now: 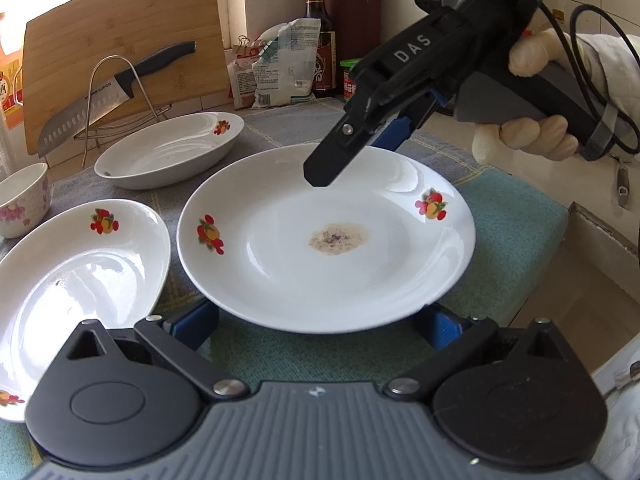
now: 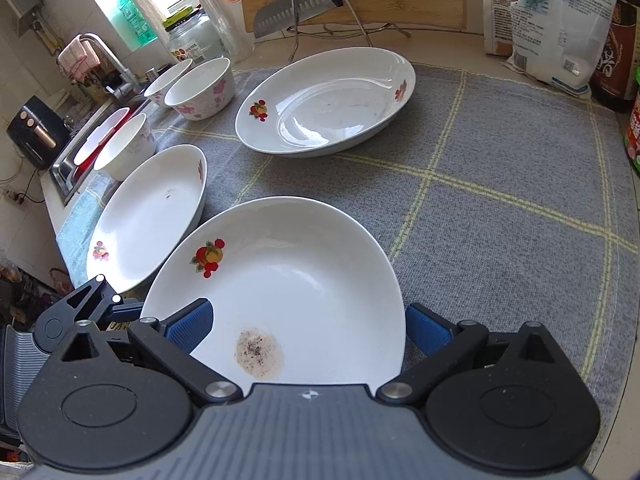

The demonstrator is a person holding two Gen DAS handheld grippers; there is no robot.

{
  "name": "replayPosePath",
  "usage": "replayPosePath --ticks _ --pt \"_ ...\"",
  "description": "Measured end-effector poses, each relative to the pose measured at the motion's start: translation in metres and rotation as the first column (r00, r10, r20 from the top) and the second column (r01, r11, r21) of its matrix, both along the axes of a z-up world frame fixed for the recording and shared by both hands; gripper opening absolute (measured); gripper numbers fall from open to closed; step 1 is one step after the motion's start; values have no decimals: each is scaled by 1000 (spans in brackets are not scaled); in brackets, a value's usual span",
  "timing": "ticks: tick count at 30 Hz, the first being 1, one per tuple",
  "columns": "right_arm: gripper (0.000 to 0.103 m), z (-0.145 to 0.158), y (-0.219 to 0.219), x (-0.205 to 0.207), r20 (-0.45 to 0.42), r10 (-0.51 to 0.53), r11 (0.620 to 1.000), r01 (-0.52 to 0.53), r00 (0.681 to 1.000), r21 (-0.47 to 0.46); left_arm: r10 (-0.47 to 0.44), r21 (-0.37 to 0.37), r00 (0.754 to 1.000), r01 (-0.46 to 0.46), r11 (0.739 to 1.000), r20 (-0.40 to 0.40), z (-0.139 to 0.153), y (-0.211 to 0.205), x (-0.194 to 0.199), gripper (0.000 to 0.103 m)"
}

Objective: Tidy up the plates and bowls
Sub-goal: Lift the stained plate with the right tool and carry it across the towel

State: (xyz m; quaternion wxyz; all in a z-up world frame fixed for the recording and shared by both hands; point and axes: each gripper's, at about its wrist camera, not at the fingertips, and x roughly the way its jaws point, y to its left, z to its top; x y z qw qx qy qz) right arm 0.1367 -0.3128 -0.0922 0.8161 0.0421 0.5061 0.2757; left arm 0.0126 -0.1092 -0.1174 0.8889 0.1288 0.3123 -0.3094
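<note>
The stained plate [image 1: 326, 240], white with fruit prints and a brown speckled patch at its centre, sits in the middle of the grey checked cloth [image 2: 500, 168] on the counter. The left gripper [image 1: 326, 326] is at its near edge with the jaws spread wide, one blue pad at each side of the rim; whether the pads touch the plate cannot be told. The right gripper [image 2: 306, 328], held by a gloved hand [image 1: 528, 136], comes in from the far right; its jaws are also wide, straddling the plate's edge, though contact is unclear.

To the left lies a second plate [image 2: 148, 216], and farther back a third plate [image 2: 328, 100]. Three floral bowls [image 2: 202, 88] stand at the cloth's far left. Behind them a knife [image 1: 100, 104] rests in a wire rack [image 1: 120, 116] against a cutting board [image 1: 120, 36].
</note>
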Motion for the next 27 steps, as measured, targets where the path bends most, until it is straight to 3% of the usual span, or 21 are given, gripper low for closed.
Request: replayPosePath --ticks 13,27 --pt "103 0 4 24 -60 145 989 -143 988 28 -64 17 998 64 998 4 1 1 5 103" --pt "93 -3 9 31 -87 191 981 -192 978 -3 -67 23 998 67 997 -1 2 2 7 103"
